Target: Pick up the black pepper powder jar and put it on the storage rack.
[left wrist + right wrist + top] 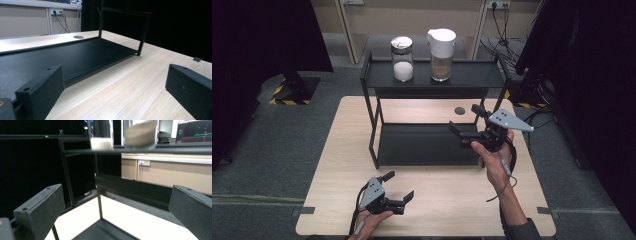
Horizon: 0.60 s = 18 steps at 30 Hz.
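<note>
Glass jar (402, 59) of white powder and white-lidded pitcher (441, 47) stand side by side on the top tier of the black rack (427, 145). Right gripper (468, 126) hovers over the lower tier, fingers wide, empty. Left gripper (399, 185) sits low over the worktop (447, 200) in front of the rack, fingers wide, empty.

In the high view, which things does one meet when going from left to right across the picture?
Left gripper → jar with white powder → white-lidded pitcher → right gripper.
</note>
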### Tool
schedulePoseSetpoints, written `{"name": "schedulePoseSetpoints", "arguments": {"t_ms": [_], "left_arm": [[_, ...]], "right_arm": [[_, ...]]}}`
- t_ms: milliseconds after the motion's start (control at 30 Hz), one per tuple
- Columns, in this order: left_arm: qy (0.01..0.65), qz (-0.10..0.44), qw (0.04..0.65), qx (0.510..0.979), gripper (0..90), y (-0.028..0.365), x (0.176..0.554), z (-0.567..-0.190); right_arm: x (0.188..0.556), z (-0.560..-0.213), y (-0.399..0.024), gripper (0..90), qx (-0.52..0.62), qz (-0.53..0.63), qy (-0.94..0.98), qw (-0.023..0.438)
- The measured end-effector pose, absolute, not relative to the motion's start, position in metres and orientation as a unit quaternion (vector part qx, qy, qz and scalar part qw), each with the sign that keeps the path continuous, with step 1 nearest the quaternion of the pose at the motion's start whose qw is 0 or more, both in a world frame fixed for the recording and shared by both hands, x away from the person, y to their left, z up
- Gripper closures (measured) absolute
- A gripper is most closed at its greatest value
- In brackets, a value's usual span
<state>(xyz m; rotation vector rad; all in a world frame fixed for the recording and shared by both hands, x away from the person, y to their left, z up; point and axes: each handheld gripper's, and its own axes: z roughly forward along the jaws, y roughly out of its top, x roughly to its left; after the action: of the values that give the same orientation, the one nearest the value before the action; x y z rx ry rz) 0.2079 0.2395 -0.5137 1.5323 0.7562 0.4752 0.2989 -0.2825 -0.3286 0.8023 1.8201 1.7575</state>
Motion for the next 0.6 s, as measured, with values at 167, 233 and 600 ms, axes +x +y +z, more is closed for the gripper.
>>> {"name": "schedulePoseSetpoints", "arguments": {"t_ms": [167,233,600], "left_arm": [[0.332,0.209,0.631,0.669,1.4,0.240,0.208,-0.514],[0.332,0.209,0.631,0.669,1.4,0.240,0.208,-0.514],[0.332,0.213,0.632,0.667,1.3,0.241,0.208,-0.514]], "right_arm": [[0.286,-0.349,-0.283,0.3,0.297,0.639,0.667,0.241],[0.282,-0.356,-0.283,0.3,0.299,0.638,0.668,0.240],[0.262,-0.392,-0.285,0.3,0.308,0.627,0.674,0.241]]}}
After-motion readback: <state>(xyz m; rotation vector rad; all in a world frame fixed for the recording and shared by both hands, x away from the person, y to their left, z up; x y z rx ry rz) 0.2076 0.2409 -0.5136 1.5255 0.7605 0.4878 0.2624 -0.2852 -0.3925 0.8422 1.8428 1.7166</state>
